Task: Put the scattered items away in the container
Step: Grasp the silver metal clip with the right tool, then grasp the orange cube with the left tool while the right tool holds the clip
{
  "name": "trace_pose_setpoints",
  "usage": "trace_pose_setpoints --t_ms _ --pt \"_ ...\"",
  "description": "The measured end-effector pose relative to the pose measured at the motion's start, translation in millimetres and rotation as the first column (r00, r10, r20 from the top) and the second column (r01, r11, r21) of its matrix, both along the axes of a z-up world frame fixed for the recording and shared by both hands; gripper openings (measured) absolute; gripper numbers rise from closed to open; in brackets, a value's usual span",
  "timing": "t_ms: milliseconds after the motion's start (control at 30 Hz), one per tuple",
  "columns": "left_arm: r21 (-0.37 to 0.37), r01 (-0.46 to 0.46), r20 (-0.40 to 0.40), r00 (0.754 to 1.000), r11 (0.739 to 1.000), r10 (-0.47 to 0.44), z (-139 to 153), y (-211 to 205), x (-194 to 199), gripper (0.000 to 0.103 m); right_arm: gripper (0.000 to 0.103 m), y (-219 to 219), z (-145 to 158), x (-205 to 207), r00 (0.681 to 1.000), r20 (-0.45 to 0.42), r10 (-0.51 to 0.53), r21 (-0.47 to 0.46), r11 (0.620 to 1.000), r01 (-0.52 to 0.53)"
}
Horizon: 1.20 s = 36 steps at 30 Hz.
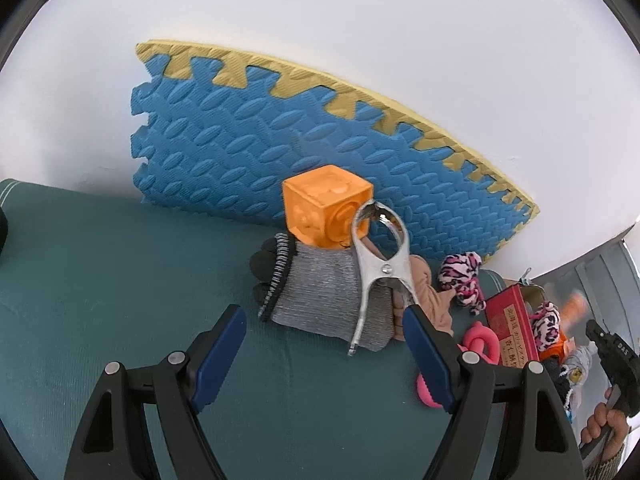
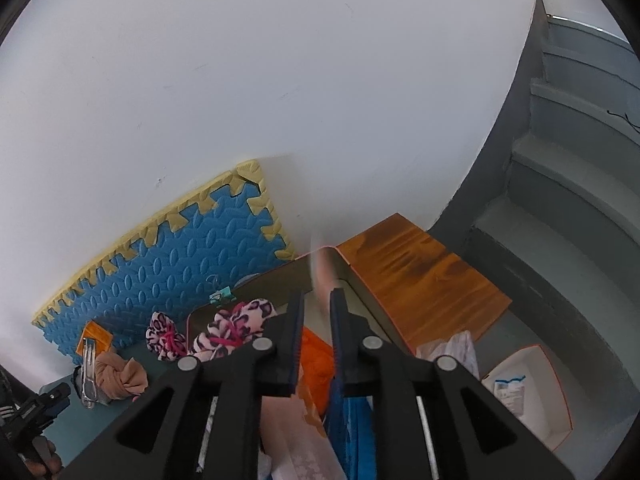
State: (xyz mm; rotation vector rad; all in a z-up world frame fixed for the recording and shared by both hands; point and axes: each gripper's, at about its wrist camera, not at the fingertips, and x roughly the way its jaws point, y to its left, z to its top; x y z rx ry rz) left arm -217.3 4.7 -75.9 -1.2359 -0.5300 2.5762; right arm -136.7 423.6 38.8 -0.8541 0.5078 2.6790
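Scattered items, part in and part out: inside the red box point(image 1: 510, 322) already a leopard-print plush point(image 2: 236, 326), something orange point(image 2: 316, 364) and blue cloth point(image 2: 356, 432), heaped near the rim. Outside on the teal surface point(image 1: 100, 280), close against the blue foam mat point(image 1: 260, 140): an orange cube point(image 1: 326, 208) perched on a grey sock point(image 1: 328, 296), a metal clamp point(image 1: 380, 264) lying across that sock, a beige cloth bundle point(image 1: 428, 300), a second leopard-print plush point(image 1: 462, 280) and a pink ring toy point(image 1: 478, 342). Left gripper point(image 1: 324, 354) with fingers wide apart and empty, aimed at the sock pile. Right gripper point(image 2: 316, 308) over the box, fingers narrow; a blurred pale strip between them, grip on it not clear. Judged roughly midway, with about six pieces left outside.
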Motion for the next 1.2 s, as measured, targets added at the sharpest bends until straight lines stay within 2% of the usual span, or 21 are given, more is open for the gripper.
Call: trace_pose_setpoints --t_ms 33,100,167,333,500,667,867,1000,1200 --pt "0.0 -0.004 0.002 1.0 1.0 0.004 -1.5 -1.8 -1.0 0.082 0.022 -2.0 0.7 0.6 1.0 -0.004 -0.001 0.003 1.0 0.001" --pt "-0.001 -0.012 0.006 1.0 1.0 0.012 -4.4 -5.3 -2.9 0.082 0.037 -6.3 2.9 2.2 1.0 -0.018 -0.002 0.012 1.0 0.002" --pt "-0.002 -0.02 0.011 1.0 1.0 0.02 -7.3 -8.9 -4.8 0.082 0.043 -15.4 7.8 6.0 0.999 -0.04 0.002 0.03 1.0 -0.001" --pt "-0.002 -0.029 0.02 0.999 1.0 0.029 -13.9 -16.2 -8.6 0.082 0.043 -50.4 20.0 7.8 0.994 -0.082 0.077 0.06 0.996 -0.072" --pt "0.012 -0.03 0.02 0.999 0.999 0.03 -17.1 -23.9 -5.3 0.082 0.044 -109.4 16.3 -7.0 0.965 -0.07 0.254 0.02 0.967 -0.253" --pt "-0.001 -0.036 0.012 0.999 0.999 0.036 -18.7 -35.5 1.4 0.082 0.044 -185.7 -3.3 -36.2 0.897 -0.008 0.441 -0.016 0.897 -0.442" --pt "0.019 -0.065 0.005 0.998 0.998 0.065 -19.9 -61.9 7.7 0.082 0.044 -269.4 -27.4 -78.4 0.815 0.092 0.572 0.022 0.817 -0.576" --pt "0.04 -0.092 0.006 0.996 0.995 0.092 -20.4 -81.1 10.8 0.082 0.05 -308.0 -46.8 -98.9 0.788 0.149 0.598 0.05 0.791 -0.61" --pt "0.073 -0.119 0.009 0.993 0.99 0.119 -22.5 -102.8 13.5 0.082 0.052 -334.4 -75.0 -122.7 0.782 0.234 0.577 0.102 0.786 -0.61"
